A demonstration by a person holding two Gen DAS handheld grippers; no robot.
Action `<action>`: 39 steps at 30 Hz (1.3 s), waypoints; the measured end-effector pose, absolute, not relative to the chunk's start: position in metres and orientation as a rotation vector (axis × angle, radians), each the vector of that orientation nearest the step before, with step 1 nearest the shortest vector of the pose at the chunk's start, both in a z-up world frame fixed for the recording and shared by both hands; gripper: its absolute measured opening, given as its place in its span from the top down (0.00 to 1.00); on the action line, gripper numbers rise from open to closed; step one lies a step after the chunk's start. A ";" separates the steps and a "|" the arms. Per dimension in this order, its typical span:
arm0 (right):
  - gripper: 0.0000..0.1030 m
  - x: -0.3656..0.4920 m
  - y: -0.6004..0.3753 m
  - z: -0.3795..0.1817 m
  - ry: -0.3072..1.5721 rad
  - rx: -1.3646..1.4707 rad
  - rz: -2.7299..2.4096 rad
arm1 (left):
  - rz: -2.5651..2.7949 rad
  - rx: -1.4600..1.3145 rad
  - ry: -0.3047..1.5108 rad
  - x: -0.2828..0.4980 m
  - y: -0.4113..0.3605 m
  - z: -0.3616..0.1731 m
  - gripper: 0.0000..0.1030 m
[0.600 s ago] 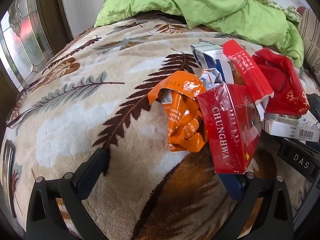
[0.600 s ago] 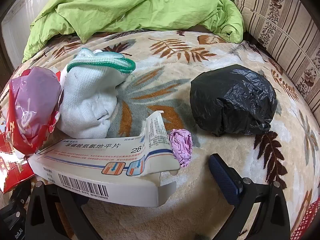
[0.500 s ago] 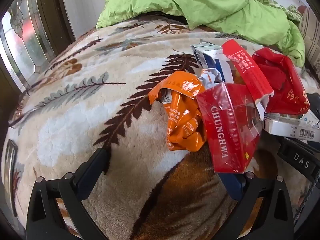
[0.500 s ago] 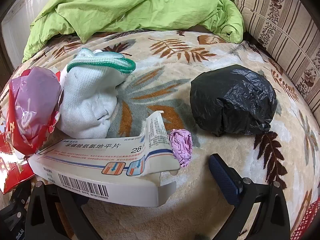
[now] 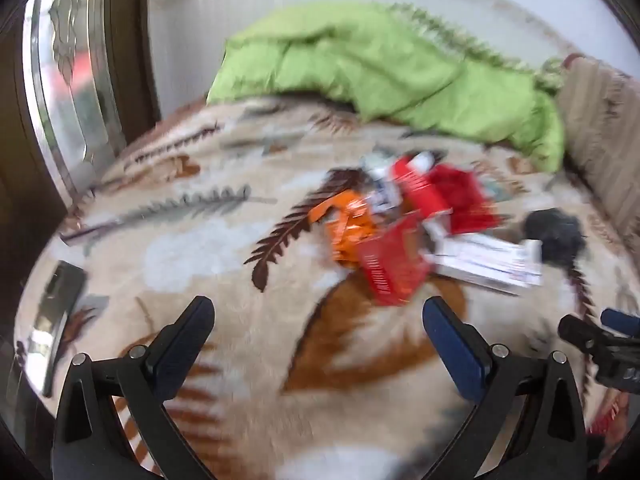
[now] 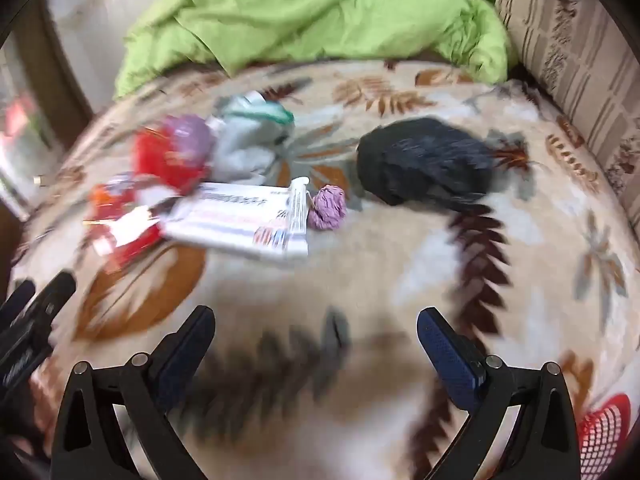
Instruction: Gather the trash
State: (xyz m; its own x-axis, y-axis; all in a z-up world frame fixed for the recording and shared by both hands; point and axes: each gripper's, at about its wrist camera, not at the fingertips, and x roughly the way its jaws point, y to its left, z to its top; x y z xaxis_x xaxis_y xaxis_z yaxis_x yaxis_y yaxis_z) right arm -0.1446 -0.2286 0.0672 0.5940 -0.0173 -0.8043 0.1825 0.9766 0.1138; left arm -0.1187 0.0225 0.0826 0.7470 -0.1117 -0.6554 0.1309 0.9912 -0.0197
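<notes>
Evidently nothing is collected yet: the left claw (image 5: 318,330) and right claw (image 6: 316,332) both gape empty above the bed (image 6: 380,272). The trash pile (image 5: 404,240) lies ahead of them, so next one must reach forward and close on a piece.

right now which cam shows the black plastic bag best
The right wrist view. There the black plastic bag lies whole and unobstructed on the leaf-print blanket, right of the small purple wad. The left wrist view shows the bag only as a small blurred dark lump at the right.
</notes>
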 end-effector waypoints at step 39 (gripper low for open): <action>0.01 -0.319 -0.203 0.150 0.667 0.029 -0.179 | -0.157 0.156 0.509 -0.268 -0.003 0.144 0.00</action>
State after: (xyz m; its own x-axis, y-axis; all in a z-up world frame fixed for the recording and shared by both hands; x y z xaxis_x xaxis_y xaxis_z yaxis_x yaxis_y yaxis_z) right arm -0.3195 -0.2026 0.1502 0.7708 -0.1561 -0.6177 0.1748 0.9841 -0.0306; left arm -0.2679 -0.0030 0.1442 0.8617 -0.1105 -0.4952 0.1881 0.9760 0.1096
